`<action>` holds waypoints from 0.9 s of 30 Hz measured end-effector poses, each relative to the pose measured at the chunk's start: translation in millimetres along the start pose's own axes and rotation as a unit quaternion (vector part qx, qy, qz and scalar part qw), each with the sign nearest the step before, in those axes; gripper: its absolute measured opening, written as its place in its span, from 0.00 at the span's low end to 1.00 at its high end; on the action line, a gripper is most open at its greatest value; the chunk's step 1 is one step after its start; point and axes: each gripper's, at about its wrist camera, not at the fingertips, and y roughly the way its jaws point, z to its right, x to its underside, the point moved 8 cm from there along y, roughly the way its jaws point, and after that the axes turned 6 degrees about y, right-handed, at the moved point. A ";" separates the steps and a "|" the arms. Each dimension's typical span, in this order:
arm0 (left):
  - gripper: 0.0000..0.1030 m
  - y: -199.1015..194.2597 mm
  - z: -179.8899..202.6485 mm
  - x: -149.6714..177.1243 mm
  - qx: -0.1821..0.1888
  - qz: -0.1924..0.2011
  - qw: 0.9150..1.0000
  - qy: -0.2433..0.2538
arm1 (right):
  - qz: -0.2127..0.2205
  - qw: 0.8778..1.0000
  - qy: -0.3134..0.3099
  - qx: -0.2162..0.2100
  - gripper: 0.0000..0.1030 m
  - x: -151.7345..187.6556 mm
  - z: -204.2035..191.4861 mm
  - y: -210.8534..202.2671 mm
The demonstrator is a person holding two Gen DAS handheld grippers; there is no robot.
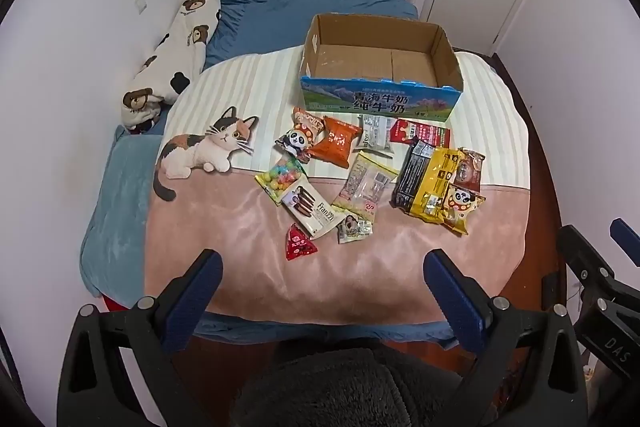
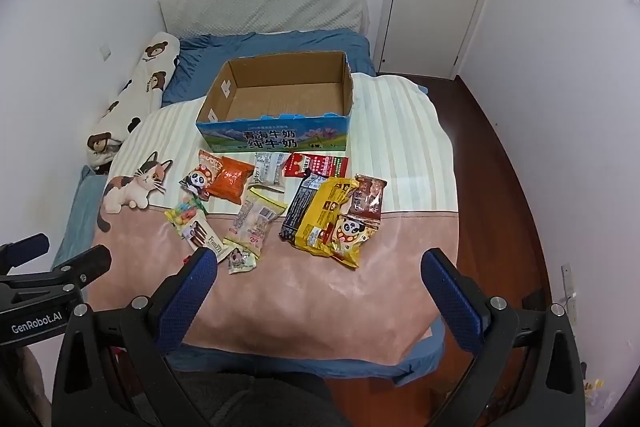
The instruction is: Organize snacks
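Snacks lie loose in a scatter on the blanket on the bed, all just in front of the empty cardboard box, none in it yet, so I judge the job unstarted. The box's long axis runs side to side across the bed, open top up, printed blue side facing me. The black-and-yellow pack is the biggest, its long axis running toward the box, overlapping its neighbours. Nearest me is the red triangle pack, point aimed away. Left gripper and right gripper both hover over the near blanket edge, fingers spread wide, holding nothing. I'd start with the near singles, pinch across the short side, come down steep, and lift clear of the box wall before dropping.
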 end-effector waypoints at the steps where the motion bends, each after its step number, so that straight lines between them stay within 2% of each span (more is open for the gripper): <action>1: 1.00 -0.7 0.2 -0.1 0.000 0.001 1.000 0.000 | 0.000 1.000 0.000 0.000 1.00 -0.4 0.8 0.3; 10: 1.00 -6.6 -2.7 -2.3 0.000 0.011 1.000 0.001 | 0.015 1.000 -0.002 0.001 1.00 -2.3 1.0 -6.8; 27: 1.00 -6.7 -3.8 -3.0 -0.002 0.010 1.000 0.000 | 0.016 1.000 0.000 -0.002 1.00 -1.2 0.9 -10.2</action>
